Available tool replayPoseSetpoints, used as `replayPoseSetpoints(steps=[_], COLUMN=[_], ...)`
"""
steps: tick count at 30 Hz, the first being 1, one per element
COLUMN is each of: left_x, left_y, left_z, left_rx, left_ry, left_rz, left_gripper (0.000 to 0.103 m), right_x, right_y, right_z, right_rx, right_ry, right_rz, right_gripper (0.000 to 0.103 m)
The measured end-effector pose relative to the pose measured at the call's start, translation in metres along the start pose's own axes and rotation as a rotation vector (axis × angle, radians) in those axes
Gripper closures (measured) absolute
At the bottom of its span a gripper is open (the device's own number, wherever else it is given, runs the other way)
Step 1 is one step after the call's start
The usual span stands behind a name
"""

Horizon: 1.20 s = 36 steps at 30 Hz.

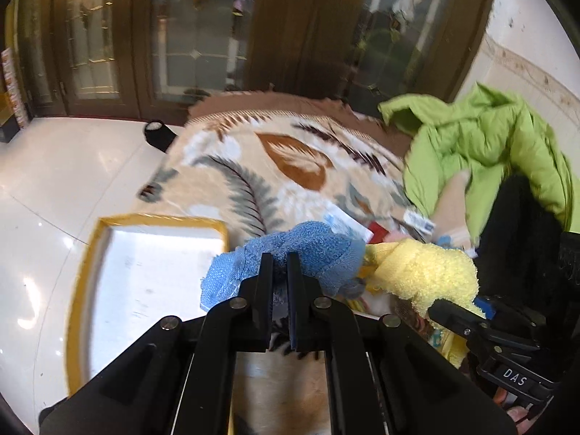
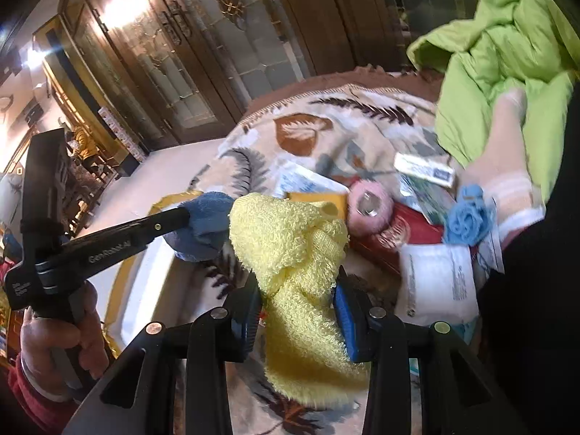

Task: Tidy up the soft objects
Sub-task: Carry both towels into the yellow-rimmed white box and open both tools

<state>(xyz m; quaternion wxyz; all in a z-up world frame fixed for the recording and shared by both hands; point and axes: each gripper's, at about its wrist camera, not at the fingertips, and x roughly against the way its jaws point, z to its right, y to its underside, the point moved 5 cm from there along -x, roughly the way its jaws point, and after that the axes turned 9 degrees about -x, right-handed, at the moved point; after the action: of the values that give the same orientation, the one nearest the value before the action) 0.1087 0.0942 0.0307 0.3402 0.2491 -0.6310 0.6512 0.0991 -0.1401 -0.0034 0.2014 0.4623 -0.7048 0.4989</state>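
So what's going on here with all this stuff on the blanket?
A person is sorting soft items with a handheld gripper in each hand. The left gripper is shut on a blue towel; the right gripper is clamped on a yellow towel. Both towels hang above the leaf-patterned blanket, beside a yellow-rimmed tray.

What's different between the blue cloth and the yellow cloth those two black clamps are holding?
The blue towel is held in the left gripper, whose jaws are nearly together; the yellow towel sits in the right gripper, jaws wider apart. The blue towel is bunched into a ball; the yellow towel drapes longer, hanging past the fingers. Both are fluffy terry, lifted above the leaf-patterned blanket.
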Motion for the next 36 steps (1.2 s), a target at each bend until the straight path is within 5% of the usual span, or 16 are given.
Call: replayPoseSetpoints(steps=[9, 17, 28, 31, 36], left_x=[0.012, -0.018, -0.061, -0.060, -0.055], left_y=[0.003, 0.027, 0.051, 0.053, 0.056], left_z=[-0.079, -0.133, -0.154, -0.158, -0.169], left_rx=[0.090, 0.140, 0.187, 0.190, 0.235], left_ry=[-0.179, -0.309, -0.359, -0.370, -0.388], left_rz=[0.025, -0.033, -0.094, -0.092, -0.088], left_gripper=[0.099, 0.099, 0.097, 0.092, 0.056], right_x=[-0.015, -0.083, -0.184, -0.203, -0.206], right_y=[-0.017, -0.020, 0.004, 0.012, 0.011], right_z=[-0.067, -0.136, -0.170, -0.165, -0.163], right_rx=[0.060, 0.042, -0.098, -0.154, -0.175], right_ry=[-0.096, -0.157, -0.122, -0.123, -0.161], right_rz=[-0.007, -0.101, -0.276, -0.312, -0.338], right_gripper=[0.066, 0.066, 0.065, 0.063, 0.058])
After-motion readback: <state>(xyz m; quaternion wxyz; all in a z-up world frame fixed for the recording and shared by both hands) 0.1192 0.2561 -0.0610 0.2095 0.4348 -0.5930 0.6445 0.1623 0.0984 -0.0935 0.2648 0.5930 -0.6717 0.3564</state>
